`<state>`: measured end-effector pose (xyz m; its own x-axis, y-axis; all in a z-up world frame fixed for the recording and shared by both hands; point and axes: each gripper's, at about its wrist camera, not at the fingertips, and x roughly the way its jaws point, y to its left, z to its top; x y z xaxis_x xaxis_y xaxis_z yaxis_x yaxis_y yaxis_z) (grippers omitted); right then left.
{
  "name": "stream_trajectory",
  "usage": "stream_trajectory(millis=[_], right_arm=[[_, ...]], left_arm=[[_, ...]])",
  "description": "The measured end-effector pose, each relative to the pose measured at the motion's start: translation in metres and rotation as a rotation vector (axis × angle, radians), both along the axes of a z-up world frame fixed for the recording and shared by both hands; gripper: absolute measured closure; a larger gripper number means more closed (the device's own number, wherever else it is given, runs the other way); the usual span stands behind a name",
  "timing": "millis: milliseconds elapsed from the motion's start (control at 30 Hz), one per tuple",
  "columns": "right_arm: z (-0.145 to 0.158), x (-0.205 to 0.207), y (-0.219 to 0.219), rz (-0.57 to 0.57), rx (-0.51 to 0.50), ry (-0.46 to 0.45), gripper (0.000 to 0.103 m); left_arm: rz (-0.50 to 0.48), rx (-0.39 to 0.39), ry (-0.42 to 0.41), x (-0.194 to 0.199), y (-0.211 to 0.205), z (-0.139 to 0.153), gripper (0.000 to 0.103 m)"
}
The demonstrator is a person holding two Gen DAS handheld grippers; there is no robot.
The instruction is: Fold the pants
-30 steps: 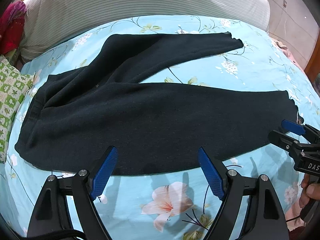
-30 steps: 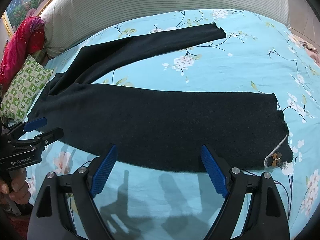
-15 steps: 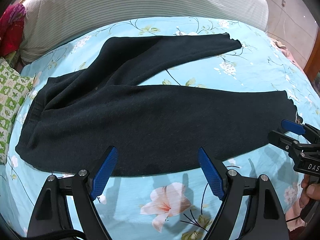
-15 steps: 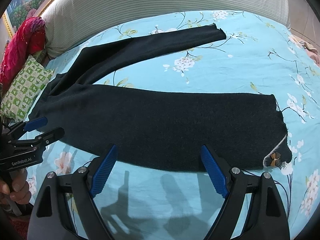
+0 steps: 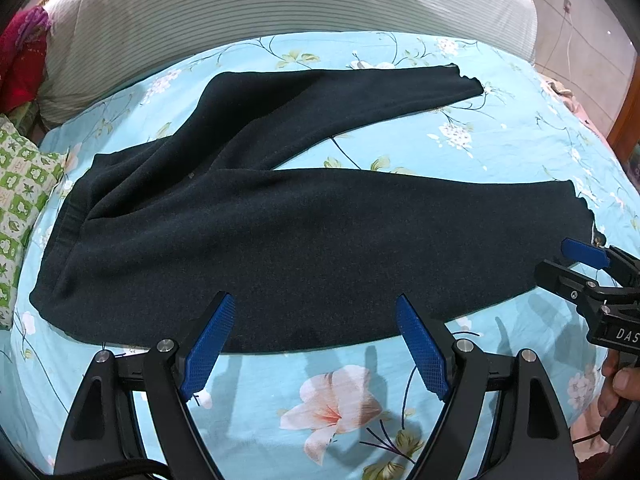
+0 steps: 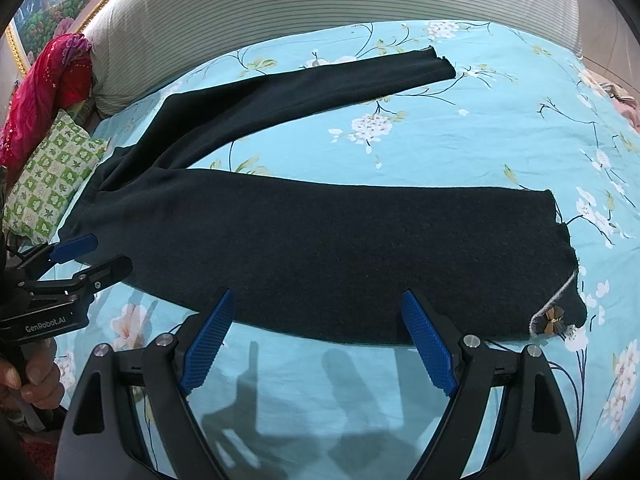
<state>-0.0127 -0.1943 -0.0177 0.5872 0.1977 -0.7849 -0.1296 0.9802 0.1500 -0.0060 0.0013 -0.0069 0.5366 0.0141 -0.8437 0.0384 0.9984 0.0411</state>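
Pants (image 5: 304, 232) little shifted, both grippers' fingers (image 5: 208, 336) wide, cuff bow (image 6: 554, 319) only in right view.

Left wrist view: looks forward between the spread fingers of the left gripper (image 5: 316, 340), low over the near edge of the floral bedsheet (image 5: 340, 396), facing the striped headboard (image 5: 280, 0); it sits toward the waistband end of the dark pants (image 5: 280, 232). Right wrist view: same low height and heading, from the right gripper (image 6: 318, 340), toward the cuff end. Both views share the pants, sheet, headboard and green checked pillow (image 6: 52, 176); each shows the other gripper at its frame edge.
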Motion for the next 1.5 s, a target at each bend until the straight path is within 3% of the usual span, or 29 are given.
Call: stream_trajectory(millis=[1033,1333,1500], right_arm=[[0.005,0.009,-0.011,-0.016,0.033,0.027,0.017],[0.008,0.024,-0.025,-0.035,0.056,0.042,0.017],[0.012,0.050,-0.035,-0.020,0.091,0.059,0.017]], left_arm=[[0.001,-0.036,0.056,0.017,-0.009,-0.013,0.020],[-0.002,-0.045,0.069,0.040,-0.012,-0.010,0.020],[0.004,-0.044,0.063,0.071,-0.007,0.000,0.020]])
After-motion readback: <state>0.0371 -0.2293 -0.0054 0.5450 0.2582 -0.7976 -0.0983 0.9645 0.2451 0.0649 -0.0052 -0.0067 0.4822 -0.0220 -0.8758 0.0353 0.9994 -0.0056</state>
